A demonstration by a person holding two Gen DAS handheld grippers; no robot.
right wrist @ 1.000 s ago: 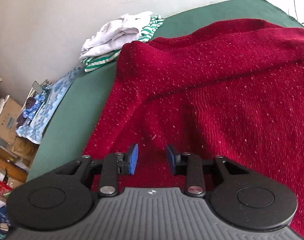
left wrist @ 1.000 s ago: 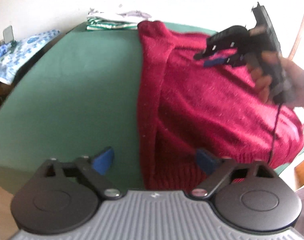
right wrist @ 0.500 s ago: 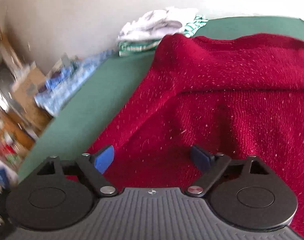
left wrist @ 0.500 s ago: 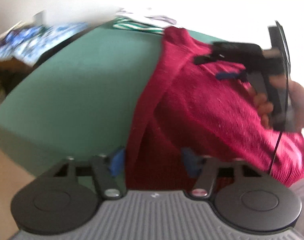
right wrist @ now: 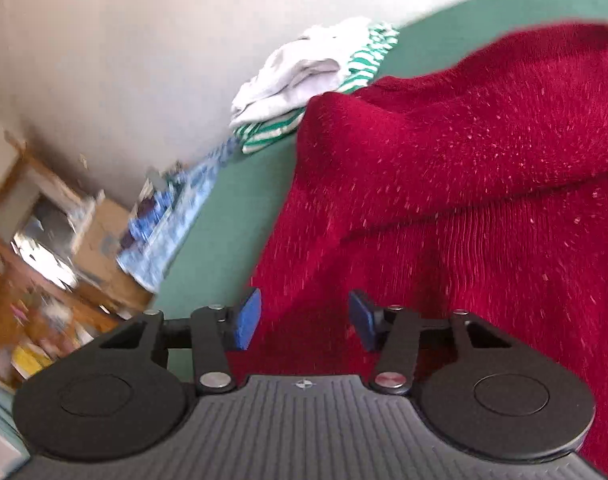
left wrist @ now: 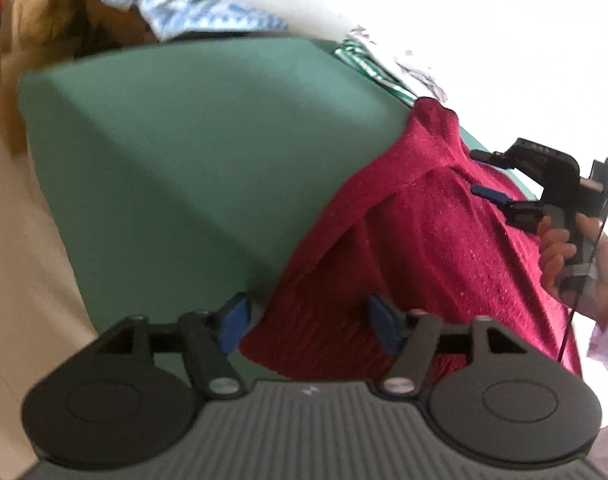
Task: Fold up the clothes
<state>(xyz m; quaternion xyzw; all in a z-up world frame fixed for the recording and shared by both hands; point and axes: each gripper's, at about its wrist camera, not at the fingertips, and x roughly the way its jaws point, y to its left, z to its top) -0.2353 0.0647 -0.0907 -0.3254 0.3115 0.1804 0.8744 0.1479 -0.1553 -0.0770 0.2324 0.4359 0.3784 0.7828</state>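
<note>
Green table [left wrist: 192, 152] carries red knit sweater [left wrist: 423, 240]. Left gripper [left wrist: 307, 320] opening, hem between jaws, ungripped. Right gripper [right wrist: 304, 320] closing over sweater, pads not pressing.

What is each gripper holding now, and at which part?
Nothing is held. The left gripper is opening over the sweater's lower corner, its pads clear of the cloth. The right gripper is closing above the sweater, not yet pressing it.
</note>
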